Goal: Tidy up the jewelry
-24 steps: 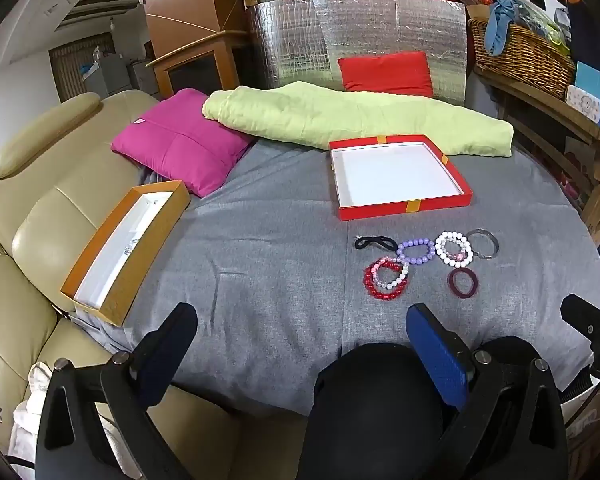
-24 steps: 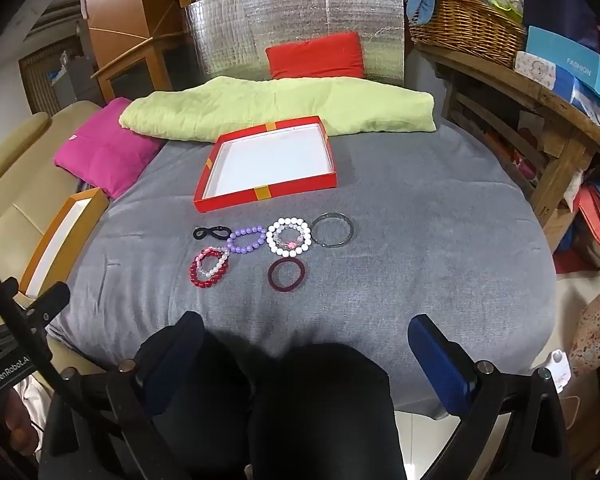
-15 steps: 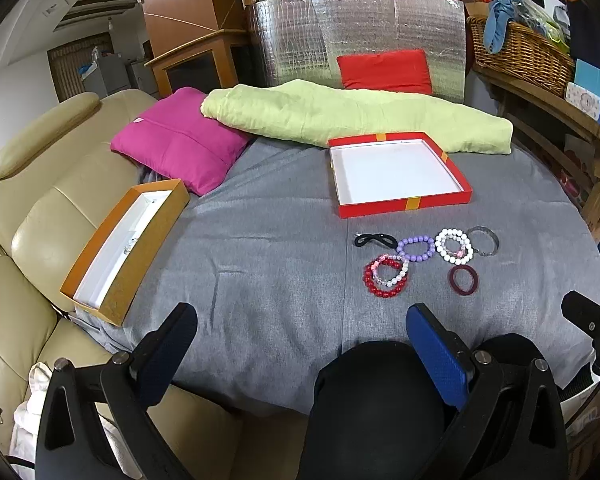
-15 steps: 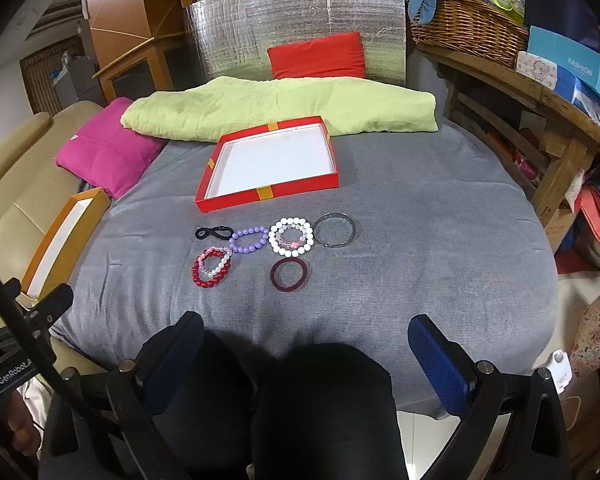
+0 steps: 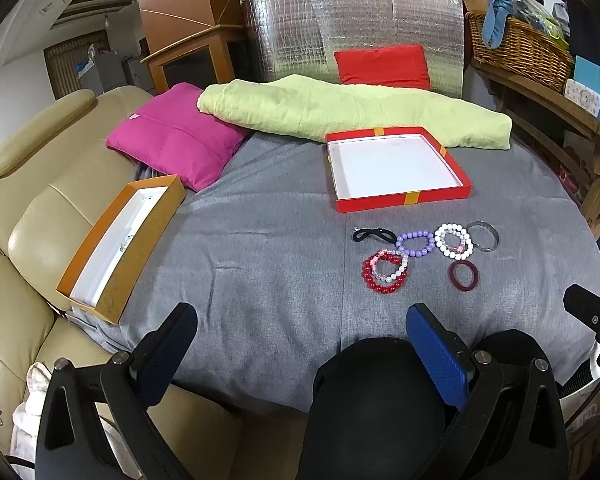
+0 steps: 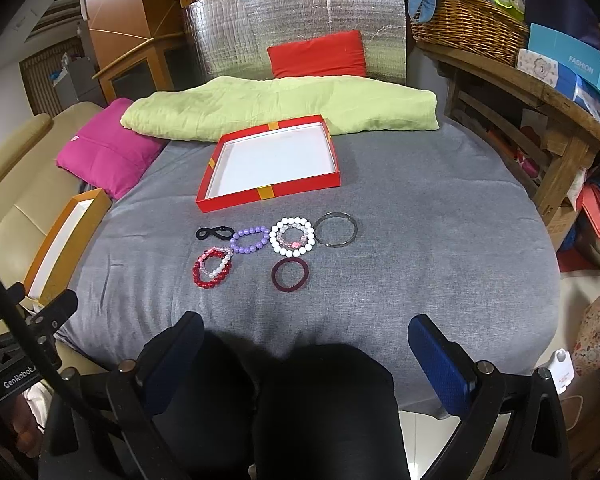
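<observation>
Ahead of my left gripper and right gripper, both spread wide and empty, the bracelets lie clustered just before the red box. Nothing has shifted since a moment ago; sorting hasn't begun.

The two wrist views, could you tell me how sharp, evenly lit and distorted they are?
Left wrist: sharp and evenly lit, though the grey cloth bulges with fisheye curve and corners go black. Right wrist: equally sharp, with the same curvature, and mild glare on the silver panel.
</observation>
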{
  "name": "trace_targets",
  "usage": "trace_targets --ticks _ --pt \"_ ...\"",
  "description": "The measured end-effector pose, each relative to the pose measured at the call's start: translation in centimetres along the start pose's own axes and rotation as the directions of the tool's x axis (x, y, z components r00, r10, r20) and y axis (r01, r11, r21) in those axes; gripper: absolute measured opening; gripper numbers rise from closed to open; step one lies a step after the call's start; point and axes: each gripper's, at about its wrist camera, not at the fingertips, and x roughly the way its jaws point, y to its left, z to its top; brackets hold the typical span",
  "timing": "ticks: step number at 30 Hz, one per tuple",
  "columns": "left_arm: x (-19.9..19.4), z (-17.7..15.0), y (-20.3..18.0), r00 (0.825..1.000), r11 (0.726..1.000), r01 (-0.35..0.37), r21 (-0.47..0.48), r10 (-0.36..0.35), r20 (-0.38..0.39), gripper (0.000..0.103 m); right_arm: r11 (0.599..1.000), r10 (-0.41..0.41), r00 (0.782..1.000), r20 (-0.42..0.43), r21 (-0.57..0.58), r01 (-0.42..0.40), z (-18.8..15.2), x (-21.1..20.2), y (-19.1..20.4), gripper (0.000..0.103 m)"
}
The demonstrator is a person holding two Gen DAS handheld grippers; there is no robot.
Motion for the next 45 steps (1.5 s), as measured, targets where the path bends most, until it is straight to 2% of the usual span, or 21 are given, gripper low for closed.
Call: trace_targets --ticks 1,3,4,8,14,19,26,27,31,35,38,41,45 --pt "0.0 0.1 0.0 1.0 1.0 0.001 0.004 -0.001 -0.026 0.103 1.0 0.0 1.0 0.0 0.001 0.0 0.0 0.0 0.1 0.103" --pt "0.0 0.1 0.1 1.0 1.0 0.006 0.003 -0.006 -0.03 0.103 1.0 0.0 1.0 0.0 -0.001 0.0 0.0 0.1 0.2 0.103" --pt "0.1 0.0 0.1 1.0 1.0 0.012 -0.007 -0.012 0.002 0.103 1.0 -0.001 1.0 0.0 -0.001 0.001 0.0 0.1 0.3 0.103" --pt "0.3 0.0 0.1 1.0 1.0 0.006 -0.007 -0.006 0.029 0.103 1.0 0.002 1.0 0.002 0.0 -0.002 0.4 0.4 -0.2 0.103" --pt "1.3 0.1 0.4 0.999 1.0 -0.003 -0.009 0.004 0.034 0.103 1.0 -0.004 1.0 0.015 0.013 0.004 1.0 0.9 -0.8 0.103" --pt "3.4 0.4 0.4 1.0 0.999 0.026 -0.019 -0.026 -0.008 0.103 1.0 -0.023 1.0 -0.003 0.012 0.023 1.7 2.3 -1.6 0.103" --pt "8.7 0.8 0.5 0.992 0.998 0.066 -0.026 -0.068 -0.103 0.103 0.999 -0.035 0.998 -0.047 0.034 0.037 3.1 7.2 -4.1 0.103" --pt "9.1 0.9 0.5 0.993 0.999 0.051 -0.009 -0.051 -0.102 0.103 0.999 -0.04 0.998 -0.046 0.034 0.042 3.3 8.0 -4.4 0.102" --pt "11.7 1.6 0.1 0.987 0.996 0.091 0.011 -0.088 -0.136 0.103 0.998 -0.064 0.995 -0.07 0.024 0.066 4.1 11.7 -5.6 0.093" --pt "14.2 2.2 -0.8 0.97 0.988 0.154 0.015 -0.149 -0.191 0.103 0.996 -0.08 0.991 -0.105 0.019 0.082 5.2 15.5 -6.8 0.083" --pt "16.0 2.6 -2.2 0.954 0.979 0.204 0.021 -0.194 -0.23 0.103 0.998 -0.043 0.99 -0.137 0.042 0.049 5.7 17.8 -7.4 0.074" --pt "17.6 2.9 -3.4 0.936 0.97 0.243 0.034 -0.225 -0.27 0.103 0.998 -0.031 0.988 -0.152 0.057 0.04 6.0 19.4 -8.2 0.071" --pt "19.1 3.1 -5.4 0.907 0.949 0.312 0.055 -0.28 -0.315 0.103 0.999 0.032 0.984 -0.174 0.049 -0.024 6.0 21.0 -7.9 0.072"
